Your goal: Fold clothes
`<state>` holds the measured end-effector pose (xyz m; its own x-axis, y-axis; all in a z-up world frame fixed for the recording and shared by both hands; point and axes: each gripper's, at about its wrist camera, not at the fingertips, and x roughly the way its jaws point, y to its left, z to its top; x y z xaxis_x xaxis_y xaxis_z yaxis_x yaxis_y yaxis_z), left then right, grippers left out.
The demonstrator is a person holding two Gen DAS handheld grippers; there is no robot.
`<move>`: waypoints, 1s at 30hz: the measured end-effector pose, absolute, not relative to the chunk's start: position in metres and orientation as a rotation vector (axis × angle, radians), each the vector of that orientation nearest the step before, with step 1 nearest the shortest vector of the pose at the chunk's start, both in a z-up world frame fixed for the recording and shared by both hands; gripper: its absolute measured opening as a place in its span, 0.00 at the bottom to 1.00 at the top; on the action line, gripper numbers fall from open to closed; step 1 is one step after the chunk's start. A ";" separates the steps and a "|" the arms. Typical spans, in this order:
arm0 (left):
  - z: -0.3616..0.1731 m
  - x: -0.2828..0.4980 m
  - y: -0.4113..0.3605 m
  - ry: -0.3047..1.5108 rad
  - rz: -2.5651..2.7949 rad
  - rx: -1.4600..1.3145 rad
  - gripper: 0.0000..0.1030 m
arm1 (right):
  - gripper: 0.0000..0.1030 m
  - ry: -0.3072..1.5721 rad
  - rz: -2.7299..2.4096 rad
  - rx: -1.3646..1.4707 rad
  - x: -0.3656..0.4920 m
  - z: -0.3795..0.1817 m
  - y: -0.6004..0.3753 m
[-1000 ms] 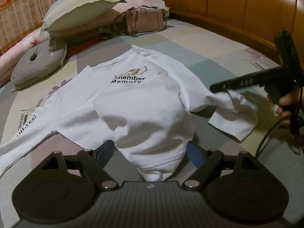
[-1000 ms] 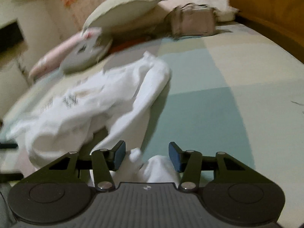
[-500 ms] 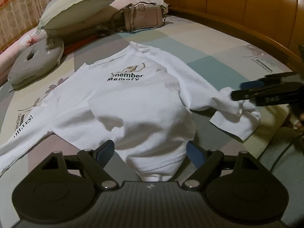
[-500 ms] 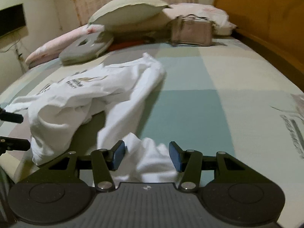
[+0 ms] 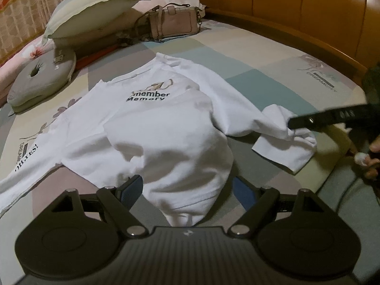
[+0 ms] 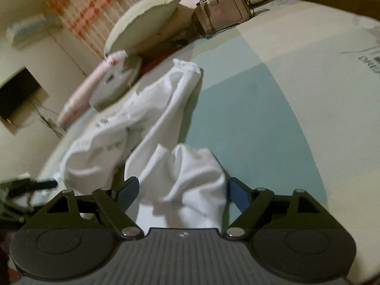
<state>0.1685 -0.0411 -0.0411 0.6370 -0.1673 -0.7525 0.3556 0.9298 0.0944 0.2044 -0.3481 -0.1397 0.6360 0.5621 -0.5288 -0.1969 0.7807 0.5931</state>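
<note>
A white long-sleeved shirt (image 5: 152, 128) with black "Remember Memory" print lies face up on the bed, its hem bunched toward me. My left gripper (image 5: 187, 187) is open, with the hem between its blue pads, not pinched. My right gripper (image 6: 182, 190) is open around the crumpled cuff of the right sleeve (image 6: 180, 173). In the left wrist view the right gripper (image 5: 327, 118) shows as a dark bar over that sleeve (image 5: 282, 128). The other sleeve (image 5: 26, 163) stretches off to the left.
The bed (image 5: 261, 54) has a patchwork sheet and a wooden headboard (image 5: 308, 11). A pink handbag (image 5: 175, 23), pillows (image 5: 95, 11) and a grey ring cushion (image 5: 40, 76) lie at the far end. The mattress edge is at right (image 5: 342, 178).
The right gripper has tilted and moved over the sleeve cuff, and its jaws have spread wider around it. The left gripper has stayed open at the hem.
</note>
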 end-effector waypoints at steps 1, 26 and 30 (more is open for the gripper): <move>-0.040 0.167 -0.042 0.827 -0.304 0.246 0.81 | 0.84 0.768 0.456 0.565 0.207 -0.141 -0.353; -0.041 0.158 -0.045 0.825 -0.315 0.261 0.81 | 0.93 0.737 0.135 -0.244 0.175 -0.124 -0.292; -0.041 0.158 -0.045 0.827 -0.314 0.262 0.81 | 0.92 0.697 -0.056 -0.371 0.174 -0.122 -0.297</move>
